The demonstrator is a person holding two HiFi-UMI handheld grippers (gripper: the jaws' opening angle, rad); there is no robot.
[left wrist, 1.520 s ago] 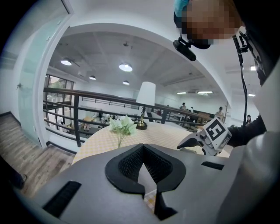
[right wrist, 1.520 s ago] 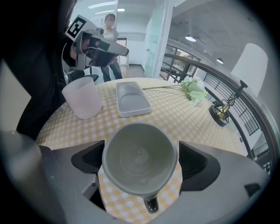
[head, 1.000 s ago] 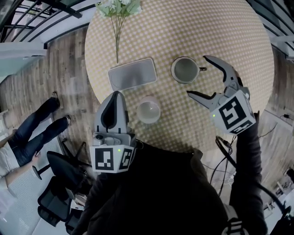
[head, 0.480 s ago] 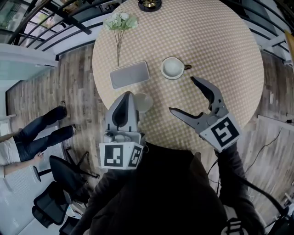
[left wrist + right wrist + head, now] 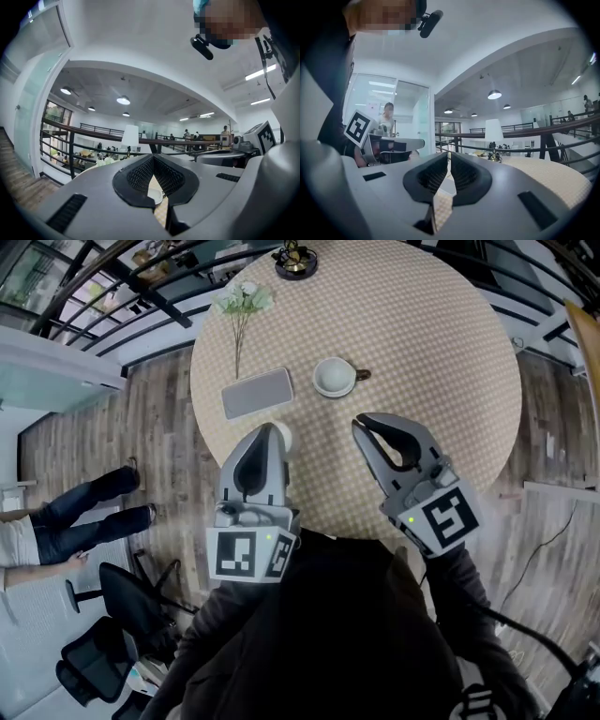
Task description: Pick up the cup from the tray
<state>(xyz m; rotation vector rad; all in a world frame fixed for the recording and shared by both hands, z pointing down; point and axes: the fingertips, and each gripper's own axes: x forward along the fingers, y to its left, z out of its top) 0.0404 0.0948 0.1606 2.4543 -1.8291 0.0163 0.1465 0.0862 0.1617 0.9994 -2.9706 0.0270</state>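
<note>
A flat grey tray (image 5: 257, 393) lies on the round checkered table (image 5: 450, 352) with nothing on it. To its right stands a white cup with a handle (image 5: 334, 377). A second white cup (image 5: 282, 435) is mostly hidden behind the tip of my left gripper (image 5: 265, 432); it also peeks between the fingers of that left gripper (image 5: 153, 160), which is shut and holds nothing. My right gripper (image 5: 364, 424) hovers in front of the handled cup, apart from it. Its jaws have just been closing and now meet with nothing between them, and the right gripper (image 5: 450, 157) points level.
A sprig of white flowers (image 5: 242, 298) lies behind the tray, and a dark ornament (image 5: 294, 259) sits at the table's far edge. A person's legs (image 5: 84, 517) and an office chair (image 5: 112, 601) are on the wooden floor at left. Railings run beyond the table.
The right gripper's jaws went from wide open to shut, empty, and it swung left toward the middle. Both grippers rose, the table looks smaller, and the left gripper now covers the near cup.
</note>
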